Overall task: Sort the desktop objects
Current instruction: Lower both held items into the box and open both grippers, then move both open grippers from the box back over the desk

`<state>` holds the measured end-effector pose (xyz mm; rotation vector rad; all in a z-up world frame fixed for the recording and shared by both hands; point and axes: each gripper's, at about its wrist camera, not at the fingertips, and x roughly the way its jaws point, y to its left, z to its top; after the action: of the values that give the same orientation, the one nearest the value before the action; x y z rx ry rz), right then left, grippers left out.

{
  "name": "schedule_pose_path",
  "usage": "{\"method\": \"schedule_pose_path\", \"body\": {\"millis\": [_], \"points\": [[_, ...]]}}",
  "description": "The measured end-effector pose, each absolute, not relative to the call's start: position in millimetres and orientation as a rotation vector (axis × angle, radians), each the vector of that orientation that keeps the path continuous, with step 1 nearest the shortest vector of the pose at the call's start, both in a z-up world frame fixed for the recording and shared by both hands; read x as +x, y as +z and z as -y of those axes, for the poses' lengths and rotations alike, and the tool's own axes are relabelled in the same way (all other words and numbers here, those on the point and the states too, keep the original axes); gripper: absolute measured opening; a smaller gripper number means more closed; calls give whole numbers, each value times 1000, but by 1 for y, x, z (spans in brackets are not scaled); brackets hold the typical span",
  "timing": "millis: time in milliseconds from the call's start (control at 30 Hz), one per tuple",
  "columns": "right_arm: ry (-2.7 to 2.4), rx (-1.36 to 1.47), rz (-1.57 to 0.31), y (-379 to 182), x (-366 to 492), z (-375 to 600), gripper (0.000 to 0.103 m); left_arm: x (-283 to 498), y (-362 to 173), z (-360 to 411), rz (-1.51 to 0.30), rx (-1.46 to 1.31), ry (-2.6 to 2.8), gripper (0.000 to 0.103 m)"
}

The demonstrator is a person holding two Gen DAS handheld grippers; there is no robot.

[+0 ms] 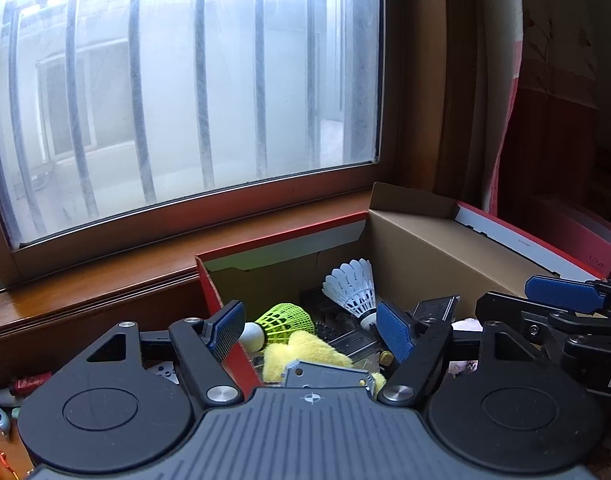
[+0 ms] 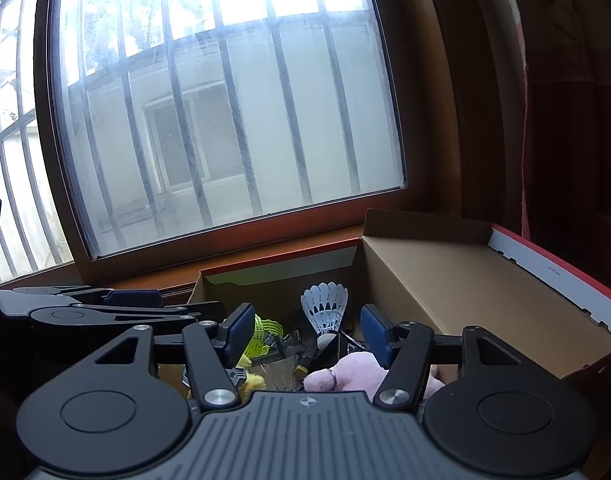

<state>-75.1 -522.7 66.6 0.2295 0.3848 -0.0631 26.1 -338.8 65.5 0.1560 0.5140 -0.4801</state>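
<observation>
A red cardboard box (image 1: 221,296) with a brown inside stands under the window; it also shows in the right wrist view (image 2: 445,276). In it lie a white shuttlecock (image 1: 353,284) (image 2: 325,306), a green shuttlecock (image 1: 283,320) (image 2: 263,334), a yellow plush (image 1: 301,354), a pink plush (image 2: 345,374) and dark metal parts (image 1: 433,308). My left gripper (image 1: 311,332) is open and empty above the box's near left part. My right gripper (image 2: 305,334) is open and empty above the box, to the right of the left one.
The box's hinged lid (image 1: 545,248) stands open to the right. A wooden window sill (image 1: 105,280) and a barred window (image 1: 185,92) lie behind. Small items (image 1: 21,388) lie on the desk at the left. A red curtain (image 1: 553,120) hangs at right.
</observation>
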Motion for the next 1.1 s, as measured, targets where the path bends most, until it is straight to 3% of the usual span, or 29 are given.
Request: {"method": "schedule_pose_path", "body": {"millis": [400,767,967,1100], "points": [[29,201,-399,70,-68,475,68,1,67,243,-522,119,-343,81],[267,95,-407,72,-56,370,69,-9,25,102,-670,65,-49,81],[428,25,-459,55,-42,299,66,-11,18,57,-706,48,14,81],[514,-12,-496,31,-19,259,58,-13,15,39,-720,60,25,82]]}}
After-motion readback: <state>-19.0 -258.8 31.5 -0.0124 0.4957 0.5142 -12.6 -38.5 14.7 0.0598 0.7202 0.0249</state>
